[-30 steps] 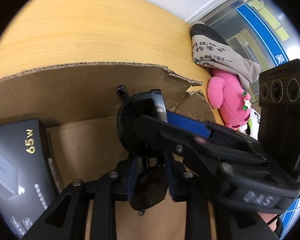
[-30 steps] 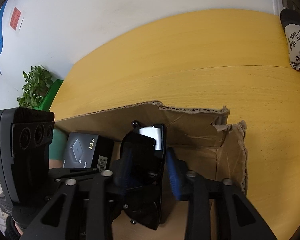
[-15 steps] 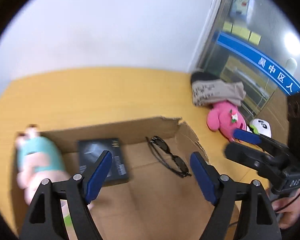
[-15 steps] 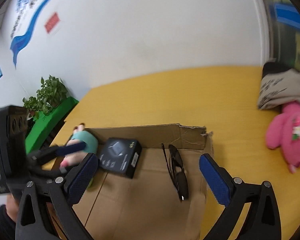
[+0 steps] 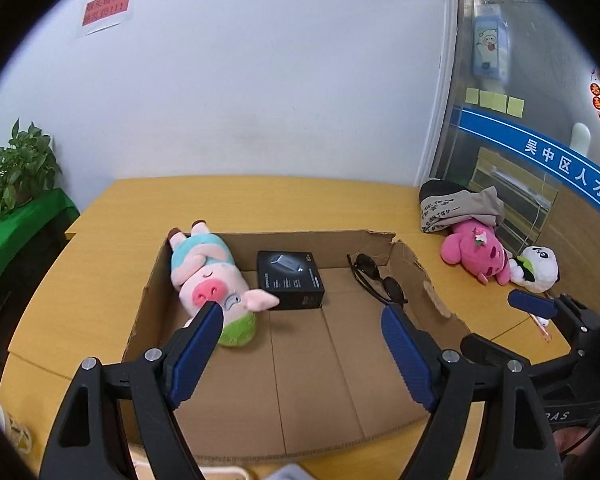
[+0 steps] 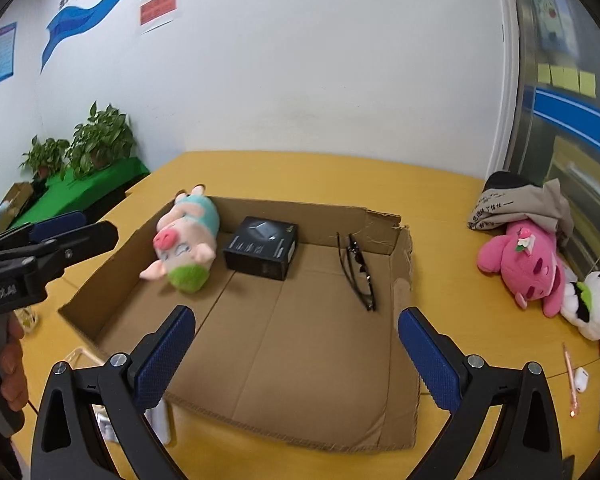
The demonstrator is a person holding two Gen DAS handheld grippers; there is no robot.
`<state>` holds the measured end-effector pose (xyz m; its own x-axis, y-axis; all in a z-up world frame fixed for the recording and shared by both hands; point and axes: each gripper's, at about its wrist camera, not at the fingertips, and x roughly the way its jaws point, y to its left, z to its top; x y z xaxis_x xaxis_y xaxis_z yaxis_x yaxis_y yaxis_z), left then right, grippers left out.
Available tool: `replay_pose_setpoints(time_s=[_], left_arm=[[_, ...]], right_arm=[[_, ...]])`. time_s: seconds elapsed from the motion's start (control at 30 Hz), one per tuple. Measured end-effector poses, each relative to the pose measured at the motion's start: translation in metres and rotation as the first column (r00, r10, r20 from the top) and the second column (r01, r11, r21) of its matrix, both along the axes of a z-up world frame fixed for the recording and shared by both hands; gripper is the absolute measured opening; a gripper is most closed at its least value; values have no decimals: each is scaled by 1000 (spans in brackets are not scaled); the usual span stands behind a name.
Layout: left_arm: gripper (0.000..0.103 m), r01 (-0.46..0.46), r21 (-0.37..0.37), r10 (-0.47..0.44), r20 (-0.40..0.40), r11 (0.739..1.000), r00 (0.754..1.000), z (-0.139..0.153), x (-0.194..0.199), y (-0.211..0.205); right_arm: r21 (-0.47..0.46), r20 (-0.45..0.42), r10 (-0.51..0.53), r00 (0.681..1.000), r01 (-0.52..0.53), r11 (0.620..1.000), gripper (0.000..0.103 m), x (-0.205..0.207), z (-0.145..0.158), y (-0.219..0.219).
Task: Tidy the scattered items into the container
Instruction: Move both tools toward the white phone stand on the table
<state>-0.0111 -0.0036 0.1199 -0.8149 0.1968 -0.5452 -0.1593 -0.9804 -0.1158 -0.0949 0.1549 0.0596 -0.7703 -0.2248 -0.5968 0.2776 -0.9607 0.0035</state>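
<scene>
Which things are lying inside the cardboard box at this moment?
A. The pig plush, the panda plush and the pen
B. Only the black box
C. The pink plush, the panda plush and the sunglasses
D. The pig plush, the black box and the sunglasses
D: the pig plush, the black box and the sunglasses all lie on the floor of the cardboard box, while the pink plush and the panda plush lie outside it on the table.

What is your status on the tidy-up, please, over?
Left gripper and right gripper open, empty. Sunglasses, pig plush, black box in carton. Pink plush, panda outside. Nothing blocking.
</scene>
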Motion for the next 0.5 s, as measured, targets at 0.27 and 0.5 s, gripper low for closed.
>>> replay_pose_setpoints(time_s=[0.27,0.5], left_arm=[[16,3,69,-4,19,998,1000,-5,31,-19],[92,-10,47,8,49,999,999,-13,38,-17]], right_arm=[[37,2,52,999,-52,998,23,32,2,-9],[1,6,28,1000,-28,1000,98,42,1,-2]])
